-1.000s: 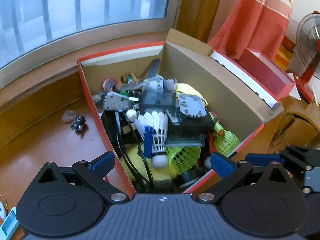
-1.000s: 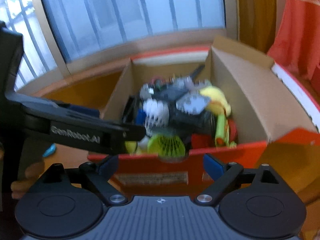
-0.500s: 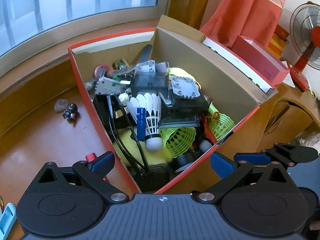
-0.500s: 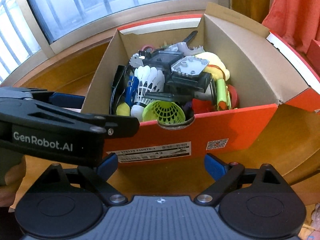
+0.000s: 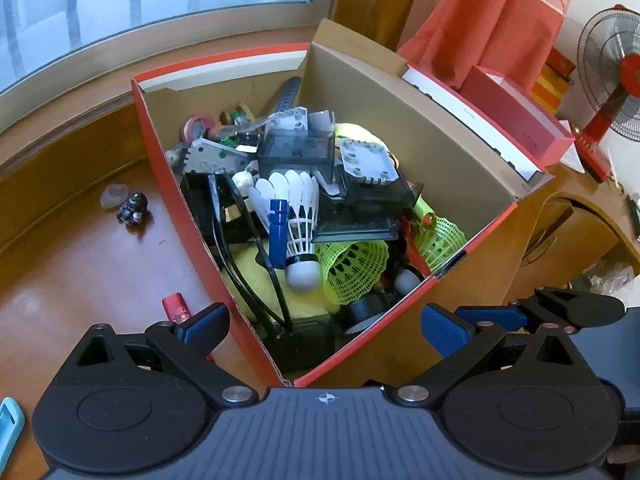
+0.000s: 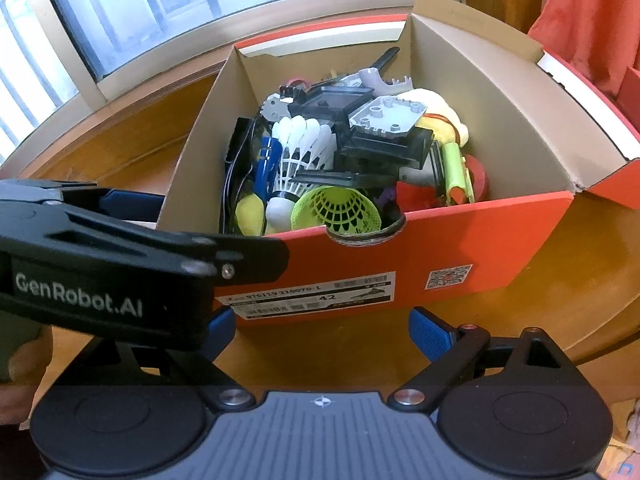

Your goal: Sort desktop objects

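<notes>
A wooden desktop [image 5: 80, 280] is seen below a barred window, and most of it is taken up by an orange shoebox [image 6: 460, 240] with its lid folded back. The box is filled to the brim with small objects. On top of the heap lie dark and grey plastic building plates [image 5: 296, 150], and against them a white feather shuttlecock [image 5: 298, 216] is propped with its cork end toward the cameras. Just beside it, at the near wall, a neon yellow plastic shuttlecock [image 6: 336, 210] is lodged, and a blue clip [image 5: 278, 232] is seen touching the white feathers.

Both pairs of tongs are held apart and hold nothing. The left gripper [image 5: 324, 326] is poised above the near corner of the box; the right gripper [image 6: 320, 330] faces the labelled front wall, and the left one crosses its view from the left.

On the bare wood left of the box, a red cylinder [image 5: 176, 306] lies close to the wall, while a small dark figurine [image 5: 134, 208] and a pale stone [image 5: 114, 196] sit further off, near each other.
</notes>
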`<state>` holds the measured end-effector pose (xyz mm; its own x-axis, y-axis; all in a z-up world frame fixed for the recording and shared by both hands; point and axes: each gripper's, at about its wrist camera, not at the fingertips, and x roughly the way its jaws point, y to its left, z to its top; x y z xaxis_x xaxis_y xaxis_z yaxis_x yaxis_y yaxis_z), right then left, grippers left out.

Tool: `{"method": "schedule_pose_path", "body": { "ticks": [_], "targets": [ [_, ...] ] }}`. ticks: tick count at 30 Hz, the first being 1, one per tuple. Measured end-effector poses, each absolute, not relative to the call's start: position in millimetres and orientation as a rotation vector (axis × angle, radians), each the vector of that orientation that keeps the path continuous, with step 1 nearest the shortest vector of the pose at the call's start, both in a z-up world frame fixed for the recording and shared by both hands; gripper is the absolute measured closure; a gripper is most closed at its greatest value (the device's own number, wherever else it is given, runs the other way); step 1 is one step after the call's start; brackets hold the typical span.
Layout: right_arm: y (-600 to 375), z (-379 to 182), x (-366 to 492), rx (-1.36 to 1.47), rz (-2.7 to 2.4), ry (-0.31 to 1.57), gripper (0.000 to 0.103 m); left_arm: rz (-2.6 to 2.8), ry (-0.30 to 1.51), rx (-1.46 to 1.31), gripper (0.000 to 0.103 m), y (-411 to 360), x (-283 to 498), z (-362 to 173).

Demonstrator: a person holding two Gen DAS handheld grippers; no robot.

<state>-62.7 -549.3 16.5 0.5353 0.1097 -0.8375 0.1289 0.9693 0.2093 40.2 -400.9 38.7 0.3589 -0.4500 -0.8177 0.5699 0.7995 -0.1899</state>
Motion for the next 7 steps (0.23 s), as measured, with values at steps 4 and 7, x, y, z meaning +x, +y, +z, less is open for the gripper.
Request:
{"method": "schedule_pose_path", "body": {
  "ticks": [4, 7],
  "targets": [
    [-545.7, 16.4, -62.1, 0.255, -0.007, 1.011, 0.008, -0.662, 1.009, 0.132, 0.0, -399.2, 40.0, 38.9],
    [-542.6, 16.6, -61.7, 0.249, -0.002, 1.013, 0.008, -0.66, 1.009, 0.134, 0.0, -397.5, 39.4, 39.2]
  ]
}}
